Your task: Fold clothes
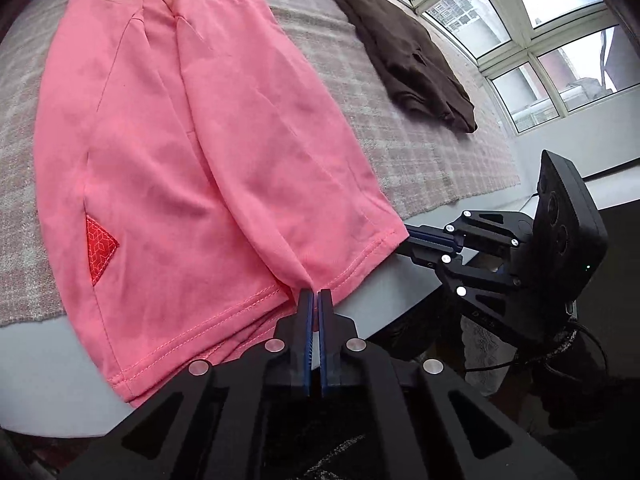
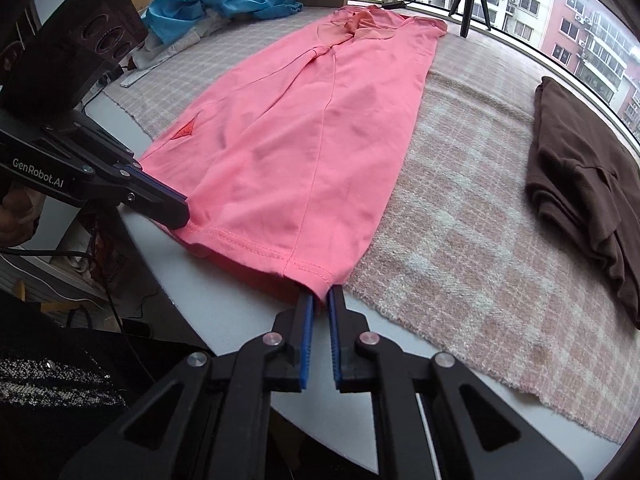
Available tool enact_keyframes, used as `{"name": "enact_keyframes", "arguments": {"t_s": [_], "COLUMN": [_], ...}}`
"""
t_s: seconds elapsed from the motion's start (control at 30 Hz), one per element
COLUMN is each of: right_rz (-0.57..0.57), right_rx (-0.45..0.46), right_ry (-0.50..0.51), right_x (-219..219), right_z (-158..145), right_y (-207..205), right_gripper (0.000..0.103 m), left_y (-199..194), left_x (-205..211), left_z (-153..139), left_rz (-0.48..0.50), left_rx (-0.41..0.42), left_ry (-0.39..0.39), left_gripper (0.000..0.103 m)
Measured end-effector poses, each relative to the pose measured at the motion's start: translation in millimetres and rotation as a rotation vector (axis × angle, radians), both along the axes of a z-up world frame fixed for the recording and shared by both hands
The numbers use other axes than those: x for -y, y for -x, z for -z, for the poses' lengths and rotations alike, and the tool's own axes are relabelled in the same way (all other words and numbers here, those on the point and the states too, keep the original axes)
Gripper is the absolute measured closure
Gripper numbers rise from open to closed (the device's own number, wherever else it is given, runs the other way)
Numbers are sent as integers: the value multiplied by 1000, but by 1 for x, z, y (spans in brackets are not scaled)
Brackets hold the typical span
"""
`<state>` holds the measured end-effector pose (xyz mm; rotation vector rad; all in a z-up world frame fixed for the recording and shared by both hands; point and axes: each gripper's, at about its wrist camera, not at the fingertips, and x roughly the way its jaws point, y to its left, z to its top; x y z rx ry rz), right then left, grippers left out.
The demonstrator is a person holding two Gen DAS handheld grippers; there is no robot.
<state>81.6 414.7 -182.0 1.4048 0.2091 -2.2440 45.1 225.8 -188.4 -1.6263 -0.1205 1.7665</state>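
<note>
While pink shirt (image 2: pixel 304 152) lies ahead, left tongs (image 1: pixel 315 292) and right tongs (image 2: pixel 321 298) pinch its hem.

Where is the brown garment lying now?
The brown garment lies folded on the checked blanket, right of the pink shirt in the right wrist view, near the windows.

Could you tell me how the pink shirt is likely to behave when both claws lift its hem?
The pink shirt looks thin and creased, so it will probably drape limply. Held only at the hem by the left claw and right claw, its middle may sag.
</note>
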Motion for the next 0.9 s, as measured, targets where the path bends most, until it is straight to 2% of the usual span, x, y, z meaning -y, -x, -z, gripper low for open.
{"name": "enact_keyframes", "arguments": {"t_s": [0.07,0.23,0.37,0.43,0.47,0.5,0.53,0.57,0.63,0.73,0.83,0.9], "right_rz": [18,54,73,67,55,37,19,1,-32,-56,-60,-50], "right_rx": [-6,-3,26,2,-22,-47,-73,-94,-119,-130,-139,-124], "right_ry": [13,47,24,31,25,11,-4,-26,-69,-71,-71,-73], "right_x": [-8,-25,-30,-27,-23,-18,-13,-7,4,11,14,12], "right_z": [-3,-12,-4,-9,-13,-15,-18,-19,-17,-15,-11,-6], "right_y": [0,-3,-5,-11,-15,-18,-22,-24,-25,-22,-18,-13], "right_gripper": [99,100,100,99,92,76,70,58,58,58,58,58], "left_y": [1,-1,-1,-3,-3,-2,-1,1,6,11,10,6], "left_x": [1,-3,3,7,7,8,9,10,13,16,15,14], "left_z": [-7,-13,9,10,9,7,5,3,-3,-13,-6,4], "left_rz": [-4,-11,-50,-54,-56,-63,-69,-76,-92,-103,-92,-78], "left_rx": [-11,21,48,43,40,38,37,41,48,38,29,55], "left_ry": [-11,-104,-21,-13,-14,-19,-26,-37,-59,-78,-30,-6], "left_gripper": [101,101,101,101,101,101,101,101,101,101,101,95]}}
